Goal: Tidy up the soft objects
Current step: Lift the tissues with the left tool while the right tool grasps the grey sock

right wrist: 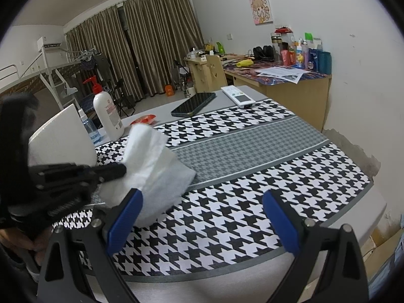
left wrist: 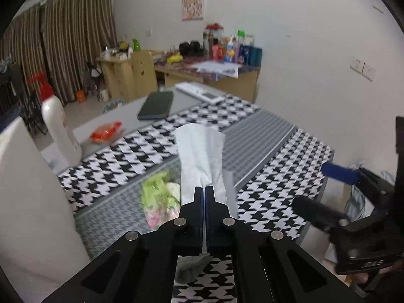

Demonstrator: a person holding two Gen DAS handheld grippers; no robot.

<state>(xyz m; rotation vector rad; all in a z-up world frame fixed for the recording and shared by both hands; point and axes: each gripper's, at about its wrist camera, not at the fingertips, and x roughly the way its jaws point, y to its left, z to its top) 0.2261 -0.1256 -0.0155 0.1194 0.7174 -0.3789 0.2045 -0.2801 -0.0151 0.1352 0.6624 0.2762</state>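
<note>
My left gripper [left wrist: 204, 189] is shut on a white tissue [left wrist: 202, 156] and holds it up above the houndstooth cloth [left wrist: 131, 156]. The tissue also shows in the right wrist view [right wrist: 154, 166], pinched by the left gripper [right wrist: 123, 170] at the left. Below the tissue lies a green and pink soft tissue pack [left wrist: 159, 197]. My right gripper [right wrist: 202, 212] is open and empty, over the cloth [right wrist: 252, 202] just right of the tissue; it shows at the right edge of the left wrist view [left wrist: 338, 171].
A white pump bottle [right wrist: 107, 113], a small blue spray bottle [right wrist: 88, 126], a red packet [left wrist: 106, 132], a phone [right wrist: 194, 103] and a white remote [right wrist: 237, 96] lie on the far table part. A white curved object [right wrist: 63, 136] stands left. A cluttered desk [right wrist: 277, 73] is behind.
</note>
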